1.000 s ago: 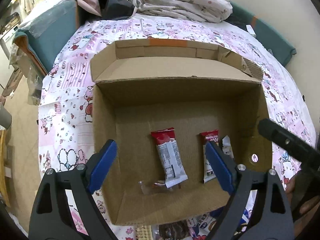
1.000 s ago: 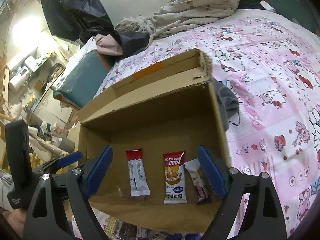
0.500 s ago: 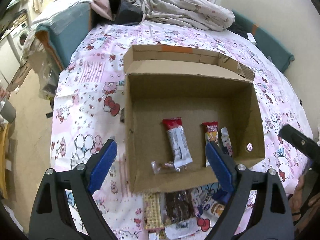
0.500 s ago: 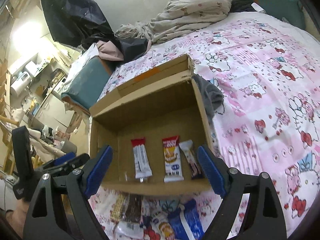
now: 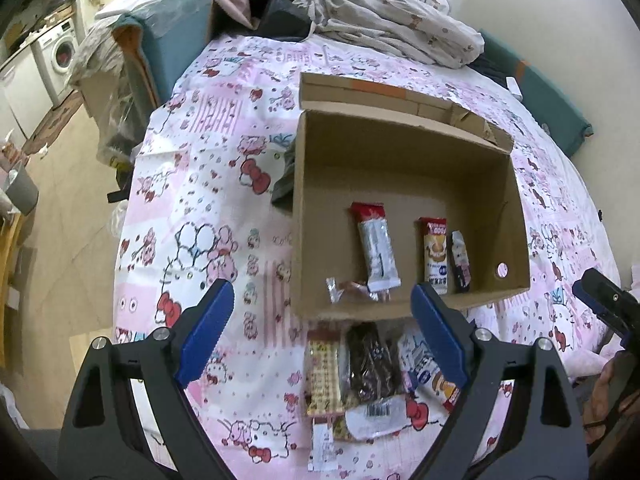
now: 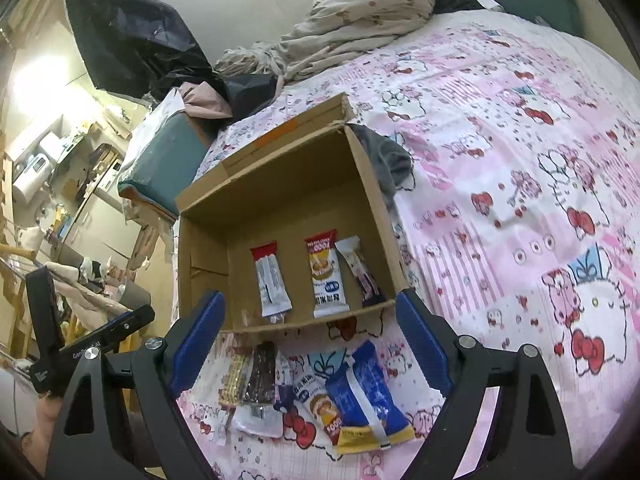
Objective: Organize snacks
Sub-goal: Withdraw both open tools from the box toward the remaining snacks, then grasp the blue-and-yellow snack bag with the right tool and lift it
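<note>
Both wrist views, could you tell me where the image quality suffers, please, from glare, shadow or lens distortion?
Left wrist view: the brown cardboard box bows at its edges from fisheye distortion, its far inner wall in shadow; corners vignette black. Right wrist view: a bright blown-out patch of light at upper left washes out detail, and the pink cartoon-print bedsheet curves strongly; the snack packets stay sharp.

You've got a brown cardboard box (image 5: 404, 168) w/ an orange tape strip on its back flap, on a pink-and-white bedsheet (image 6: 520, 160) printed w/ red-bowed cartoon cats. Inside: red-topped silver snack (image 5: 376, 248), red-and-cream packet (image 5: 435, 256). Outside: blue-and-yellow pack (image 6: 366, 400), dark brown bar (image 5: 370, 360). Blue pads (image 5: 206, 332) on black grippers.
</note>
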### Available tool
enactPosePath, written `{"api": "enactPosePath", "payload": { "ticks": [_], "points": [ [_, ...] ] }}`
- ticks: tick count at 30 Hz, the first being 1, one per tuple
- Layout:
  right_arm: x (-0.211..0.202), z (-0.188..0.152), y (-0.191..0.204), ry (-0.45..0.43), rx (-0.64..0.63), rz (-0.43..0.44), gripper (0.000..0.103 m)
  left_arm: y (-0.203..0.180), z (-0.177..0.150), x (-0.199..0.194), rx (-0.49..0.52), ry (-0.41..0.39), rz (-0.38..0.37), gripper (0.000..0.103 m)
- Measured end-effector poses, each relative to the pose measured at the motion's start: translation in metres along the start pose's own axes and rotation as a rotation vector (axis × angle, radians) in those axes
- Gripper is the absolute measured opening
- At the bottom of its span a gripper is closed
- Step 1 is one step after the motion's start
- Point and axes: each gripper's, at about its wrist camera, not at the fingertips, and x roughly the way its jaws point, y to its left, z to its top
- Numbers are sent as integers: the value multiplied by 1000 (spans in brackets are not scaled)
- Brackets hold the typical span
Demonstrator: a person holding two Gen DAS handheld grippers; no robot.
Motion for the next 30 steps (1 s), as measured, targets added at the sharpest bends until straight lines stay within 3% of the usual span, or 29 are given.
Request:
{"api": "enactPosePath", "payload": {
  "ticks": [13, 21, 25, 30],
  "points": [
    [3, -17, -24, 69, 79, -67, 89, 31, -27, -5, -109, 28, 33, 88],
    [25, -26, -41, 179, 155, -120, 89, 46, -38, 11, -175, 98, 50, 88],
    [46, -35, -40, 284, 137, -152, 89, 46, -42, 18, -177, 128, 48, 88],
    [88, -54, -30, 474, 30, -218, 81, 46, -43, 22, -182, 146, 43, 87]
  ]
}}
